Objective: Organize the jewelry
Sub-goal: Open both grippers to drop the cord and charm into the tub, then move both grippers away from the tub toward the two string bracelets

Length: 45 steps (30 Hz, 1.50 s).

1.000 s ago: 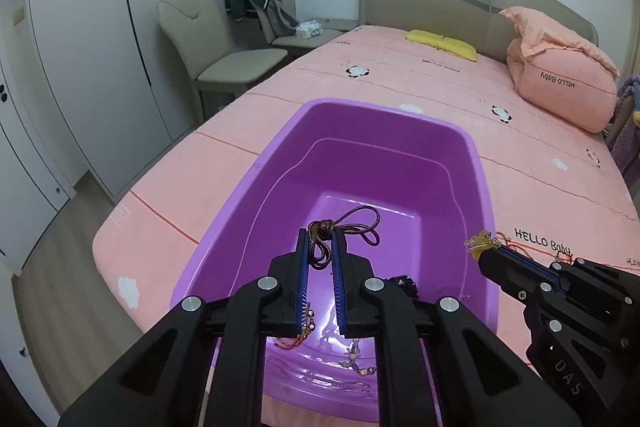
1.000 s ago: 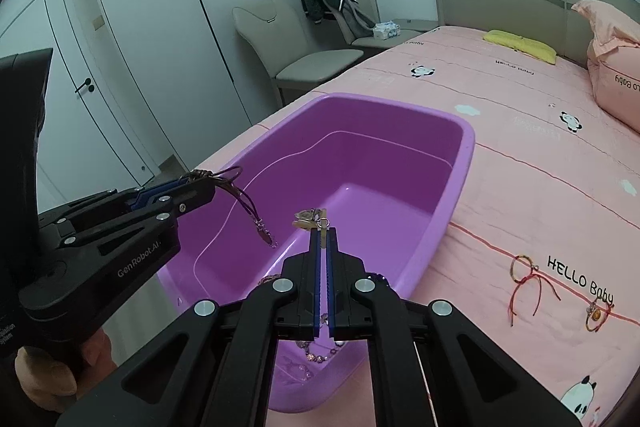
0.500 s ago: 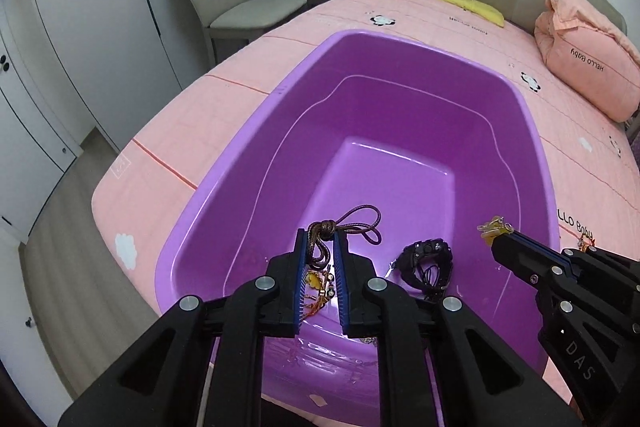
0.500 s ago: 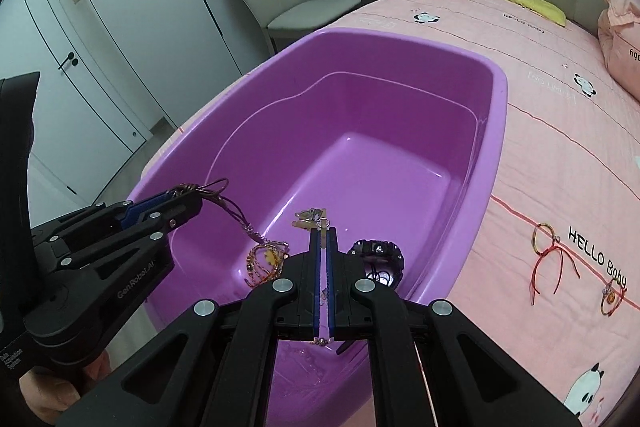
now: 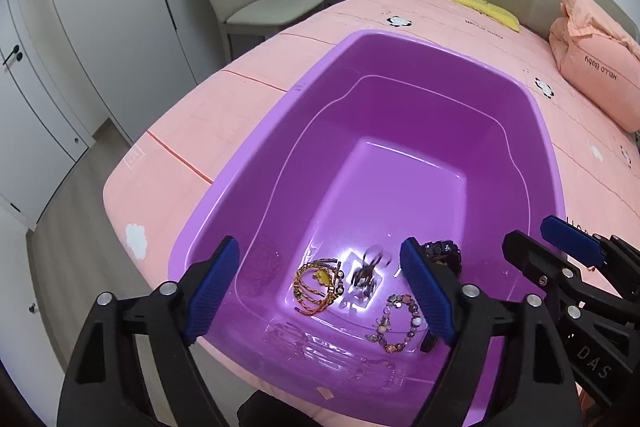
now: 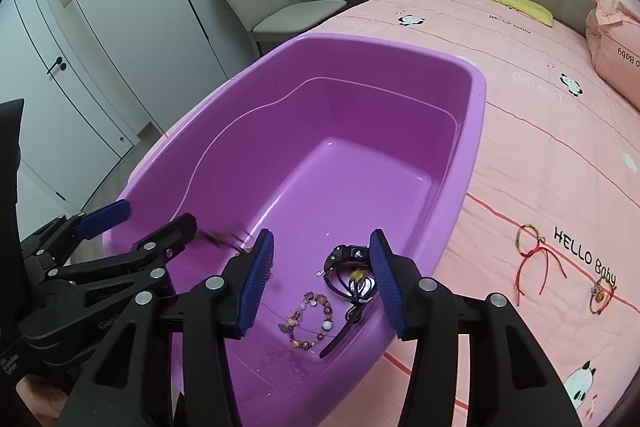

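A purple plastic tub [image 5: 256,163] [image 6: 476,115] sits on the pink bed. In its near end lie a gold and red bracelet [image 5: 316,285], a beaded bracelet [image 5: 396,323] [image 6: 308,323] and a black watch [image 5: 442,253] [image 6: 348,257]. A brown cord piece [image 5: 370,269] is blurred in mid-fall; it shows as a streak [image 6: 224,237] in the right wrist view. A small gold piece [image 6: 358,274] lies by the watch. My left gripper [image 5: 320,287] and my right gripper [image 6: 320,279] are both open and empty over the tub's near end.
On the bedspread right of the tub lie a red string bracelet [image 6: 532,251] and a small charm bracelet [image 6: 600,293]. A pink pillow [image 5: 592,67] and a yellow cloth [image 5: 484,9] lie near the headboard. Beige chairs [image 5: 256,3] and white wardrobes stand left.
Both grippers have opened wide. The brown cord has left the left gripper and is falling into the tub; the gold piece has left the right gripper and lies by the watch.
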Motion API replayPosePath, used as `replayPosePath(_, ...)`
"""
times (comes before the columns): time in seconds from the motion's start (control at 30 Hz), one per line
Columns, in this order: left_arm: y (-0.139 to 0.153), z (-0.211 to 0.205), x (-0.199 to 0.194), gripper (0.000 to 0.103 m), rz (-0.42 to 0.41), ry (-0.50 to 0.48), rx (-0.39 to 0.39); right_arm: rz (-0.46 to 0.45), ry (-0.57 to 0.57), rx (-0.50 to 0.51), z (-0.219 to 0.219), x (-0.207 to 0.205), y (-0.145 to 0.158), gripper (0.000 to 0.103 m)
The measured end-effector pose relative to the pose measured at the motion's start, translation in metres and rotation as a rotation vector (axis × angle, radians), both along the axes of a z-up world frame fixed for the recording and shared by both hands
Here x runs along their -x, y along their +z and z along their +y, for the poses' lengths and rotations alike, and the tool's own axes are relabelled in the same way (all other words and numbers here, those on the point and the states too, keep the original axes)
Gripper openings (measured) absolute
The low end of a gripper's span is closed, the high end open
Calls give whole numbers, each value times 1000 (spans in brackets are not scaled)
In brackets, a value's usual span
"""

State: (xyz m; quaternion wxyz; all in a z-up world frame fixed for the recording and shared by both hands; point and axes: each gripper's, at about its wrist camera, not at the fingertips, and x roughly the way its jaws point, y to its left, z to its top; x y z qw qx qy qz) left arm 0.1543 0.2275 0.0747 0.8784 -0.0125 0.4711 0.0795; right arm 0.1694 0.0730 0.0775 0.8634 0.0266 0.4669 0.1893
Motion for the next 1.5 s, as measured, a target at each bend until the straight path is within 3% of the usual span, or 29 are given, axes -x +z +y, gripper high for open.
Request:
replayPosePath(1.03, 12, -12, 20, 83, -19, -11, -15, -34, -21, -22, -21, 26, 13, 53)
replayPosePath(1.5, 20, -50, 38, 83, -39, -80, -6, -48, -116, -57, -76, 58, 12, 56)
